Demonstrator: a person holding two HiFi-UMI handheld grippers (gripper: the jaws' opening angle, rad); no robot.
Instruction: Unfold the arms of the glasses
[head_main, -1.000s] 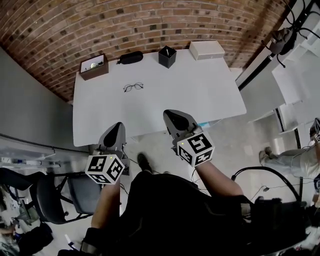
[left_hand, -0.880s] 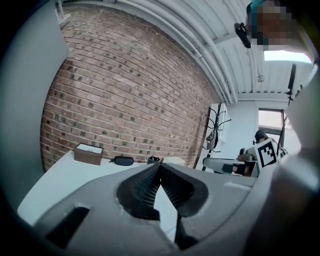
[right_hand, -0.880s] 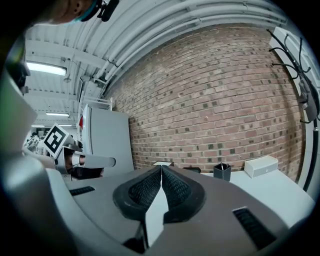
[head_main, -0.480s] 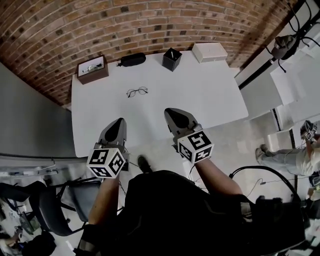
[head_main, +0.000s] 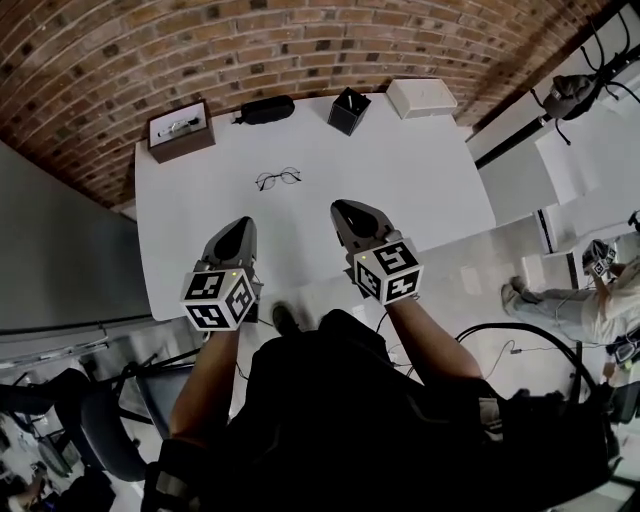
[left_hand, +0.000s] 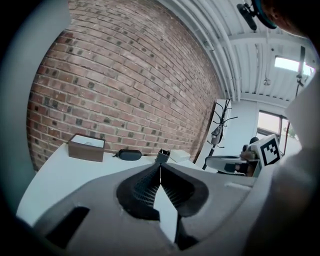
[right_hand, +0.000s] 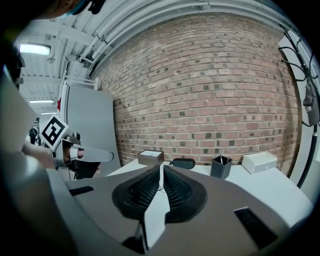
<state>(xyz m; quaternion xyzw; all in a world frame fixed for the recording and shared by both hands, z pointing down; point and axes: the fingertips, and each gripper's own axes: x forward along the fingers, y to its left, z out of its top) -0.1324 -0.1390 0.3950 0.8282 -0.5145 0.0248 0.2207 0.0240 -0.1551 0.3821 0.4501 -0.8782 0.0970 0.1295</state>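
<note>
Head view: glasses (head_main: 278, 179), pen (head_main: 350, 100) in black cup (head_main: 345, 121), open brown box (head_main: 186, 150)

Glasses (head_main: 278, 179) on worktop (head_main: 430, 190). Behind glasses at far edge: open box (head_main: 181, 130) far left, case (head_main: 265, 109) just left, pen holder (head_main: 349, 110) right, lidded box (head_main: 421, 98) far right. Nearer than glasses: left tool (head_main: 242, 224), right tool (head_main: 346, 209).

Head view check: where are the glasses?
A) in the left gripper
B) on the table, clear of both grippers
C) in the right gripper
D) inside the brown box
B: the glasses lie on the white table, beyond the left gripper and the right gripper, both of which are shut on nothing.
</note>
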